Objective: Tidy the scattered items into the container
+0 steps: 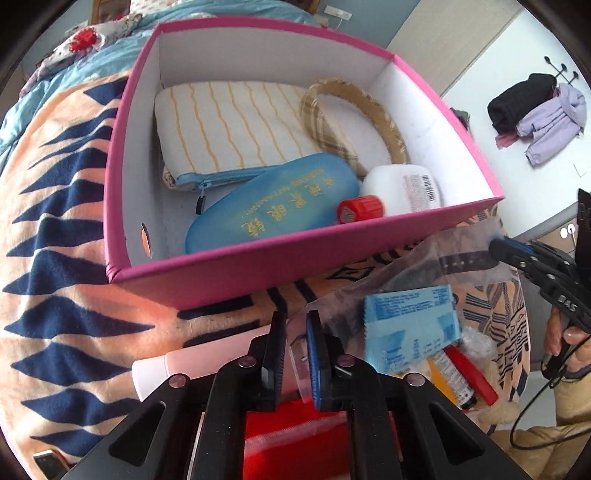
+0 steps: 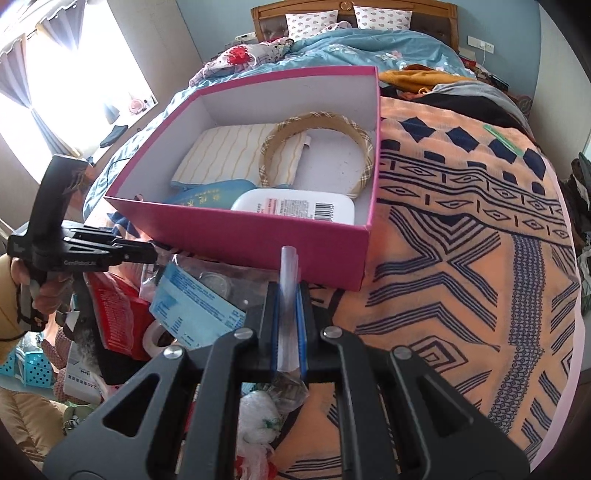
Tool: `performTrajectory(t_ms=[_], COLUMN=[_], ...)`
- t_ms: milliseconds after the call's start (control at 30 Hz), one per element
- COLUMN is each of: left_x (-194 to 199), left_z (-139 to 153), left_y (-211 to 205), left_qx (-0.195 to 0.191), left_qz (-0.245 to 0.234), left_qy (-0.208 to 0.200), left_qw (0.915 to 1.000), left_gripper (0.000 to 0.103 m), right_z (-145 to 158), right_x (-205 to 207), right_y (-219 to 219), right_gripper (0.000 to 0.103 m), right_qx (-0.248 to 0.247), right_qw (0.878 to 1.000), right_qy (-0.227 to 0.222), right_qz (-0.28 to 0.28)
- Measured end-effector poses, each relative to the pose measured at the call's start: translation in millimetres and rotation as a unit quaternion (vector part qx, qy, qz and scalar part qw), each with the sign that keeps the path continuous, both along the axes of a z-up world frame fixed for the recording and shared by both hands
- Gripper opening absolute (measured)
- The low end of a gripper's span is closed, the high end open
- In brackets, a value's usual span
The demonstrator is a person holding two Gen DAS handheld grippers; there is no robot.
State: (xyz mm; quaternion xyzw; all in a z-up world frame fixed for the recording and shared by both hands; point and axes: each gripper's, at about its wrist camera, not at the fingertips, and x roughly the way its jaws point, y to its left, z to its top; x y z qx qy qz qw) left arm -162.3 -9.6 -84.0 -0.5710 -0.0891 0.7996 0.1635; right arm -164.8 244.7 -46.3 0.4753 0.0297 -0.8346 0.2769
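Pink cardboard forms the box (image 2: 258, 240) that sits on our bed, white inside, and we count five things in it: one cream pouch (image 1: 229, 125) with wavy yellow stripes and a blue zip, one plaid hairband (image 2: 317, 147), one blue glasses case (image 1: 273, 203) printed with gold Chinese characters we cannot read, and one white bottle (image 1: 402, 188) with a red cap (image 1: 360, 209) and a barcode label too small to make out.

Just in front of the box, a clear plastic bag (image 1: 417, 280) lies in the loose heap, holding what looks like a dark watch strap (image 1: 465, 262). Our right gripper (image 2: 288, 314) is clamped on a folded edge of clear plastic, which stands up between its blue pads; from the left camera its tip pinches the bag's far corner. Our left gripper (image 1: 295, 354) hovers low over the heap with its jaws a little apart and the bag's near corner between them; we cannot tell whether they touch it.

Beside the bag we see one light blue packet (image 1: 410, 325) with fine print, one red tube (image 1: 471, 373), one pale pink bottle (image 1: 207, 362) and one red printed box (image 2: 118, 306). "GenRobot.AI" reads on the left gripper's side.

Underneath is a peach fleece blanket (image 2: 461, 277) with navy geometric patterns, over a blue quilt (image 2: 369, 48). Two spotted pillows lean on a wooden headboard (image 2: 351, 7), and a bright window (image 2: 55, 81) has grey curtains.
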Motion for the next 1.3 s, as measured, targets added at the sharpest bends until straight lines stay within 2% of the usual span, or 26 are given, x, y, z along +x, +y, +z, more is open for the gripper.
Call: performTrajectory(t_ms=[167,567,933,1067,1167,1200,1300], left_x=[7.6,24.1,26.2,20.7,21.5,21.1,15.7], left_z=[25.1,86.3,119.5,112.2,95.8,86.4,56.6], left_y=[-7.2,-25.8,-28.9,-26.2,-18.9,-15.6,-5.4], left_qx=[0.013,0.04,0.045,0.042,0.029,0.032,0.022], left_qz=[0.021,0.071,0.086,0.087,0.071,0.063,0.05], left_qy=[0.029,0.098,0.144,0.13,0.105,0.088,0.038], left_qw=[0.9993,0.9919,0.9848,0.9868,0.9915,0.9936,0.9978], left_gripper=[0.007,0.006,0.002,0.003,0.003,0.005,0.021], right_z=[5.5,54.5,88.1,86.7,85.1,84.6,82.0], right_x=[4.1,14.1,12.8,8.0,5.5,4.8,2.9], right_y=[5.0,11.0,13.5,7.7,10.4,12.1,17.3], right_gripper=[0.01,0.01,0.01,0.01,0.01,0.01,0.01], right_qx=[-0.003,-0.046,-0.09,-0.083,-0.082,-0.08,-0.075], right_qw=[1.0,0.998,0.993,0.993,0.994,0.994,0.994], right_qy=[0.004,0.052,0.08,0.08,0.079,0.079,0.074], right_qz=[-0.002,0.004,0.01,0.005,-0.002,-0.004,-0.01])
